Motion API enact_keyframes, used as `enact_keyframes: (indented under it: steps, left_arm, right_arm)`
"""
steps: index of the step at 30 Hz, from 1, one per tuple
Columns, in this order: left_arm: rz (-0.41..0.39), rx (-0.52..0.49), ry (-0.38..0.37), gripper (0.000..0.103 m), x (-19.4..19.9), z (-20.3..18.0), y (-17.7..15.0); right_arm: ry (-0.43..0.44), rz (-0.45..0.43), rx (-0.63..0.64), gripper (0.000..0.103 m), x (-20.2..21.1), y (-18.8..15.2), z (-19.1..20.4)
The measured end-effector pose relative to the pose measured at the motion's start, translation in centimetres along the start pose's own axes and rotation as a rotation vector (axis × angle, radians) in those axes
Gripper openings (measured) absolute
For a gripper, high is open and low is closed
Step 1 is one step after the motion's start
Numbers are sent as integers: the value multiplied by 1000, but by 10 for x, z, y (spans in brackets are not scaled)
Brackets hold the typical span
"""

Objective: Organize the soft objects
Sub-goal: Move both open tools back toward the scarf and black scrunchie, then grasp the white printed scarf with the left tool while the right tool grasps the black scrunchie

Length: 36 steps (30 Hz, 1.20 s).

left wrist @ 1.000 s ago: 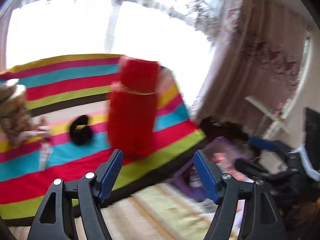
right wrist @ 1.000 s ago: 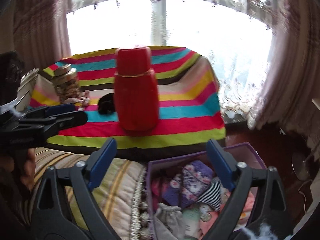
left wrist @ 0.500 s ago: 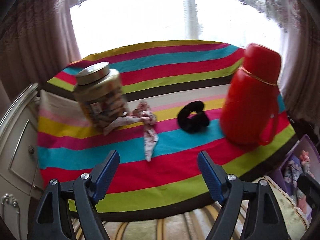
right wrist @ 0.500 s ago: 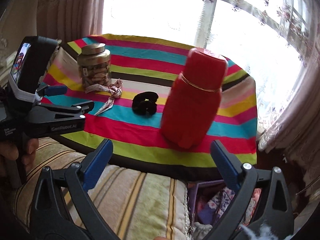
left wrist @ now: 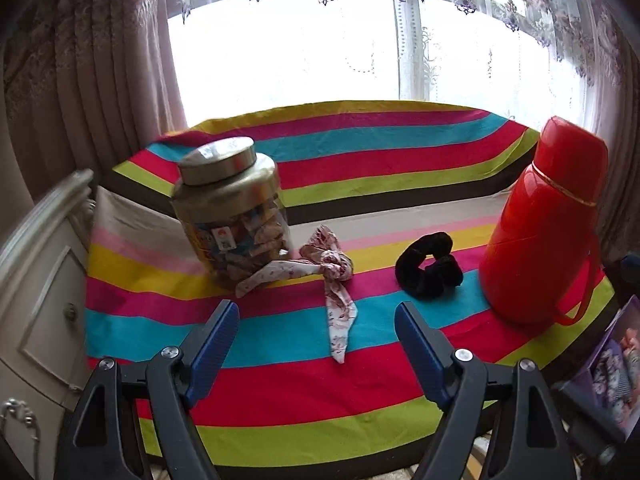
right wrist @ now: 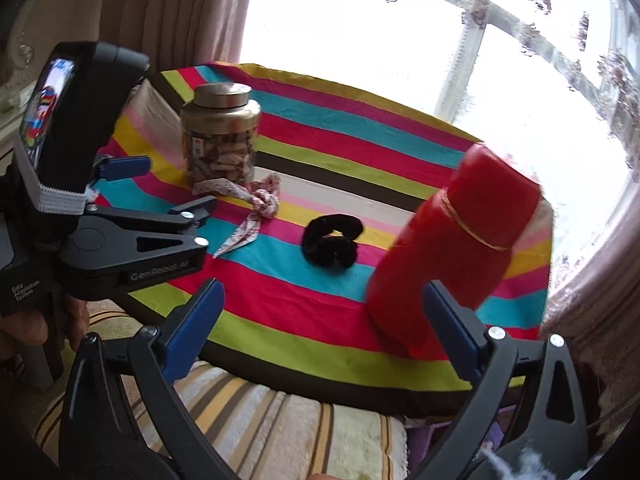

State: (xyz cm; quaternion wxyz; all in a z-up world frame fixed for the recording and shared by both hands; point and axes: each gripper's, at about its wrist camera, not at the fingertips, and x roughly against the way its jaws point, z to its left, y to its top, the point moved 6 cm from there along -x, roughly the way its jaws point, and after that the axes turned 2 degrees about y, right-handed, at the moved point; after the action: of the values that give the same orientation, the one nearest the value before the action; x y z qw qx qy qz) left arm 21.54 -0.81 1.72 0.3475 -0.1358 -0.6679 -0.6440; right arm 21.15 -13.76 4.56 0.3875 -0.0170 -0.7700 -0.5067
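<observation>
Striped cloth on the table (left wrist: pixel 280 340) by a bright window, so plenty of light. Left to right: jar (left wrist: pixel 230 208), floral tie (left wrist: pixel 332 276), black scrunchie (left wrist: pixel 430 270), red flask (left wrist: pixel 544 232). Left gripper (left wrist: pixel 316 344) just opened wider, nothing between its jaws; right gripper (right wrist: pixel 320 328) gapes empty too. I'd pinch the tie at its knot, clear of the jar. Left gripper's side reads "GenRobot.AI", "Data Acquisition System".

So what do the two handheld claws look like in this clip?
Both are black plastic clamp-style frames with silver rivets and ribbed blue pads. The left claw carries a screen-bearing black box held by a white elastic strap, with white "GenRobot.AI" and "Data Acquisition System" lettering. The right claw matches.
</observation>
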Motion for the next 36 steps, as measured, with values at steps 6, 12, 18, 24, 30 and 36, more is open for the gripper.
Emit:
enact_keyframes:
  steps: [6,12,18,24,30,36]
  left_arm:
    - [149,211,-161,81,-43,35,-3]
    - [241,381,-323,81,-85,51,0]
    - [286,431,-372,81,-128,46,9]
    - [286,399,-312,80,-162,34,14]
    - [344,458,-289,72,-191,25,7]
    - [323,434,-259,71,-201,19,11]
  right_arm:
    - [15,72,30,100,-46,7,4]
    - [-6,144,52,100,-98,18,6]
    - [-48,196,50,100,-146,26,0]
    - [-77,238,73,100,-186,26,-2]
    - [-129,265,131,100,-212,20,-3]
    - [-140,267,120,100,-227,17,-11]
